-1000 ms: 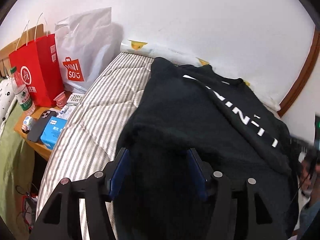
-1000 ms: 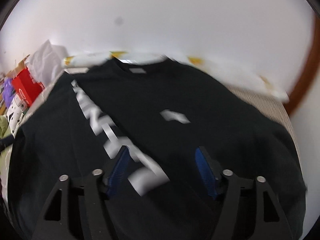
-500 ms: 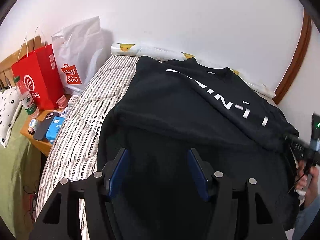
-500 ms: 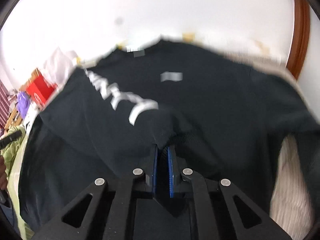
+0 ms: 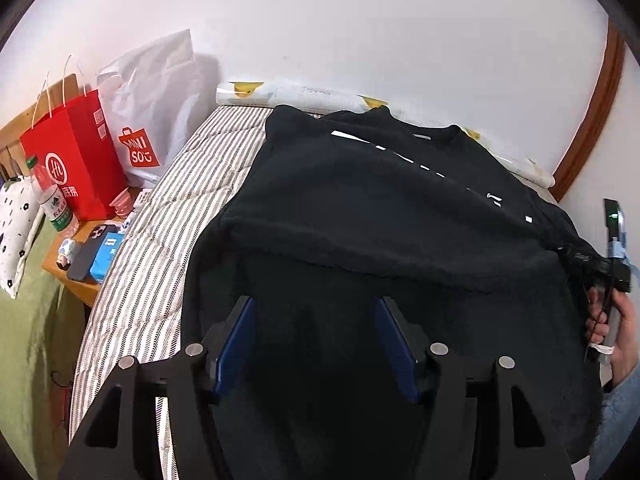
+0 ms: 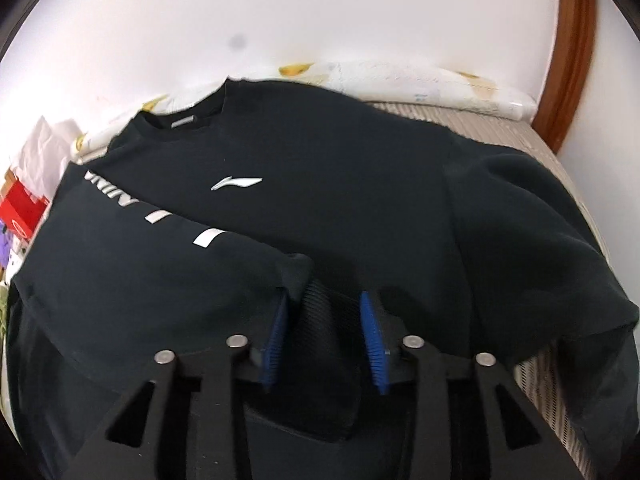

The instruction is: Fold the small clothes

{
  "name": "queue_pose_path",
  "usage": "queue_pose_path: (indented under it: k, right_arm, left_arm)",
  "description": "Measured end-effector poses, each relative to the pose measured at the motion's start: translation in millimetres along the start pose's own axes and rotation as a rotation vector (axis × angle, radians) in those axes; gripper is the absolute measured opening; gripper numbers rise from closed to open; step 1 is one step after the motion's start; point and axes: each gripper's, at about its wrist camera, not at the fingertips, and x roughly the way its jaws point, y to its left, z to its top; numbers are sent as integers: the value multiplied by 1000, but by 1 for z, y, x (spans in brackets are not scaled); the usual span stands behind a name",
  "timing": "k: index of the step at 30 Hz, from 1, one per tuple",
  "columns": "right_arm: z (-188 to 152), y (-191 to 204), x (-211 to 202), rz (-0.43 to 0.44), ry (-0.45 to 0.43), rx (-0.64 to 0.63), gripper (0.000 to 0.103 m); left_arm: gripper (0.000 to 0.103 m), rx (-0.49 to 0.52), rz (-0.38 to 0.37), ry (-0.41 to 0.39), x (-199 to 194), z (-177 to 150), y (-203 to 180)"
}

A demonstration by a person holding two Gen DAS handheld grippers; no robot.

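Both views are bright and evenly lit, with strong fisheye bending and black corners. The white wall (image 6: 320, 20) is nearly washed out toward twelve o'clock. The black sweatshirt (image 5: 380, 208) swallows detail, its folds barely readable. The white bag (image 5: 160, 92) casts a soft shadow toward three o'clock. The right-wrist view is slightly soft.

Matt black knit sweatshirt (image 6: 340, 200), woven striped cloth mattress cover (image 5: 176, 216), glossy red paper bag (image 5: 76, 152), varnished wooden frame (image 6: 568, 52)
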Motion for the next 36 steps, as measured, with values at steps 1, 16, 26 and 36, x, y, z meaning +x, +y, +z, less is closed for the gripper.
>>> queue_pose_path:
  k: [1,16,26,36]
  right_arm:
    - [-1,-4,-7,3,-8,11,51]
    - [-109,-198,-140,-342,-88,238,72]
    - [-188,-287,-139,-230,-33,534,73]
    - [-186,-281,-128,-212,-62,514,55]
  left_arm:
    - [61,2,-1,1,0,0,-1]
    - [62,59,-112,-25,-4,7,-62]
    - [62,139,-197,-2,6,5,-142]
    - [62,237,-184,-25,-1,2,-185]
